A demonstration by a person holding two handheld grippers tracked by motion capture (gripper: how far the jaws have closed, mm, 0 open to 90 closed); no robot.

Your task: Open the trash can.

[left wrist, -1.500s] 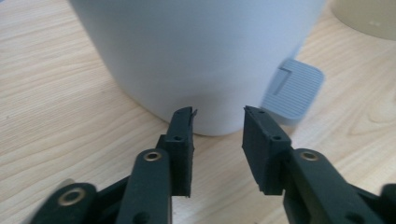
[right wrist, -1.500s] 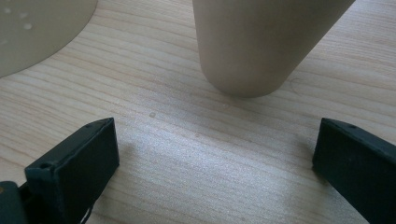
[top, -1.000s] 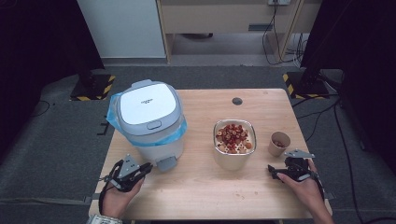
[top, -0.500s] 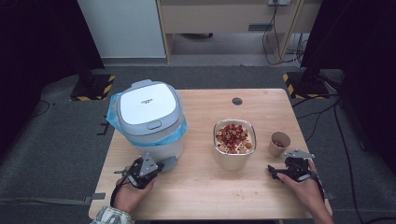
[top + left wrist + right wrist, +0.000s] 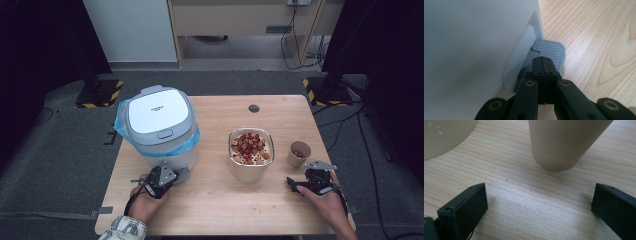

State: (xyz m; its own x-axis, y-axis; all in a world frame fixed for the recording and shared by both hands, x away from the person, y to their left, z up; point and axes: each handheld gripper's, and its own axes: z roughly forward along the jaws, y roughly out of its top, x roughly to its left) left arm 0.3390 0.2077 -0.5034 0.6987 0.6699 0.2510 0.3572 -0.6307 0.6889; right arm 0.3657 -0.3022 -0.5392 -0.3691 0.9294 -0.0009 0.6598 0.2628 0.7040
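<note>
Grey ribbed pedal (image 5: 551, 51) at bin (image 5: 159, 125) base, tabletop (image 5: 220, 200) left. Left gripper (image 5: 544, 65) jaws closed, empty, tips over pedal. Pedal looks stiff plastic, sprung; press flat top, not pinch. Right gripper (image 5: 539, 212) jaws wide, near cup (image 5: 564, 142).

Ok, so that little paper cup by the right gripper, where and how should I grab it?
Grip the paper cup around its side wall, about mid-height, coming in level from the person's side, where the open right gripper already faces it. It stands upright and tapers toward its base, so a low grip could probably slip. Its right and near sides are free; the food bowl stands to its left.
</note>
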